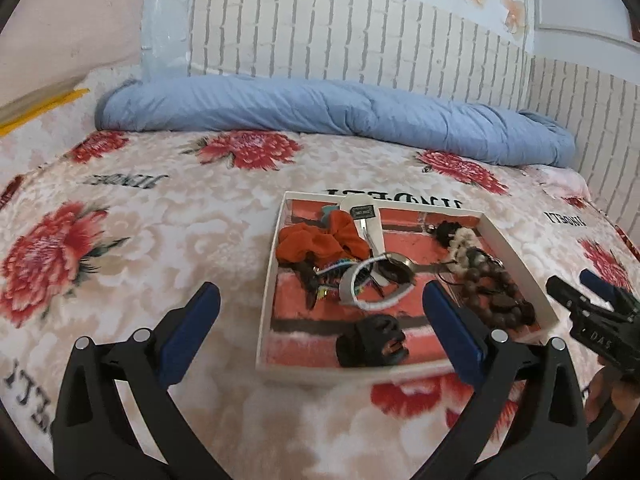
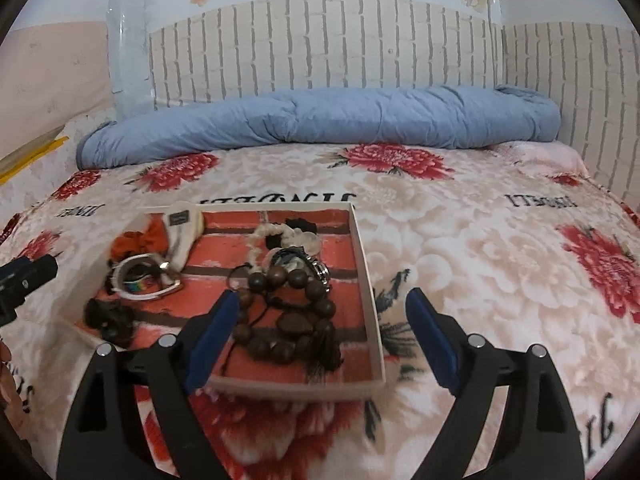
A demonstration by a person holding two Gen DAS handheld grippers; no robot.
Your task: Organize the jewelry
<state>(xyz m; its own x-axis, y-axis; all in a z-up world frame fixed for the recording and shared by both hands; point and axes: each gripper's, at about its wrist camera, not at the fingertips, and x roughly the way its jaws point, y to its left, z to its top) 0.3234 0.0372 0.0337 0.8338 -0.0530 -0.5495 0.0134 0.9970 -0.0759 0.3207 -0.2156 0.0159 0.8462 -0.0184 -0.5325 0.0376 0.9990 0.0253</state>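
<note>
Barely started: jewelry [image 2: 280,300] is lying jumbled in the tray [image 1: 272,264] on the bed; both grippers, left [image 1: 320,300] and right [image 2: 320,308], are hovering, jaws apart, holding nothing.

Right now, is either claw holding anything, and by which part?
Nothing is held. The left claw and right claw are both open above the tray.

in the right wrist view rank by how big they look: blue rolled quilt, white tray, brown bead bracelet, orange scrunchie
1. blue rolled quilt
2. white tray
3. brown bead bracelet
4. orange scrunchie
The quilt lies farthest away, so it is truly largest.
</note>
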